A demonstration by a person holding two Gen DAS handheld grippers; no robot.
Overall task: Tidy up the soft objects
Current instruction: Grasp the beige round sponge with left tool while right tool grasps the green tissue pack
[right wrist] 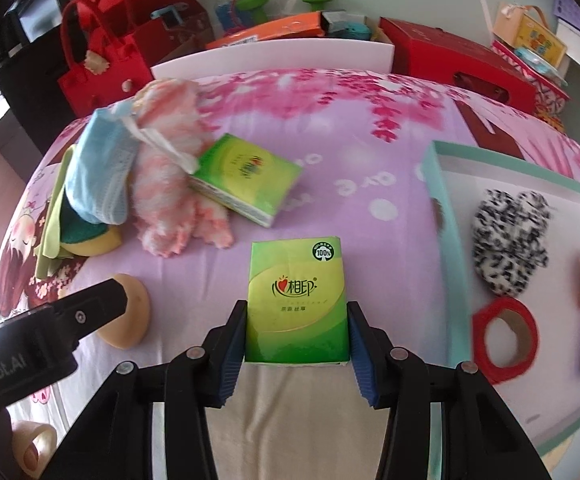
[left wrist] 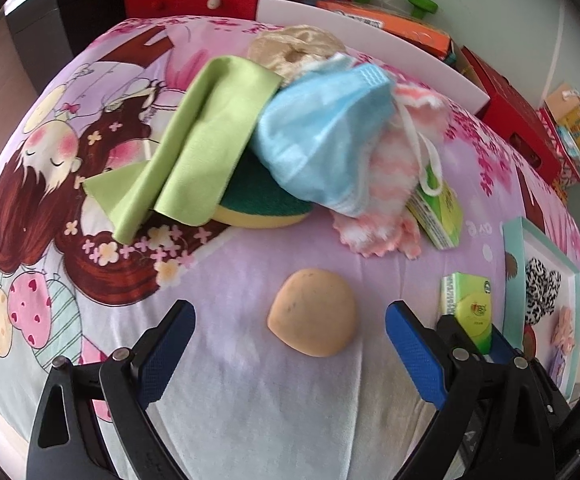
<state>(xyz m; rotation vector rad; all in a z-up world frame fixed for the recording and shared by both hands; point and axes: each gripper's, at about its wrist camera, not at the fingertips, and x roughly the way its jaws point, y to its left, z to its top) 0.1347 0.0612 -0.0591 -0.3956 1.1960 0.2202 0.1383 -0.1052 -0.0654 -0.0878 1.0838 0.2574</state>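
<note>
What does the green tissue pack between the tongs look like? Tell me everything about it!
The tissue pack is a flat, shiny green-and-yellow packet, soft plastic by its look, with red and dark writing in the middle and a round badge in its top corner. It looks sealed and lies face up on the pink bedsheet. The right tongs squeeze its lower half, one blue pad on each long side. A second such pack lies further away, beside the fluffy pink cloth.

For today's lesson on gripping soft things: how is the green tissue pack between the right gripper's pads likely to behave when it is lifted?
The tissue pack looks thin and paper-filled, so probably light. Its glossy wrapper may be slippery, though the right gripper has ribbed pads pressing both long edges. Being soft, it would likely squash or bow slightly rather than hold stiff.
</note>
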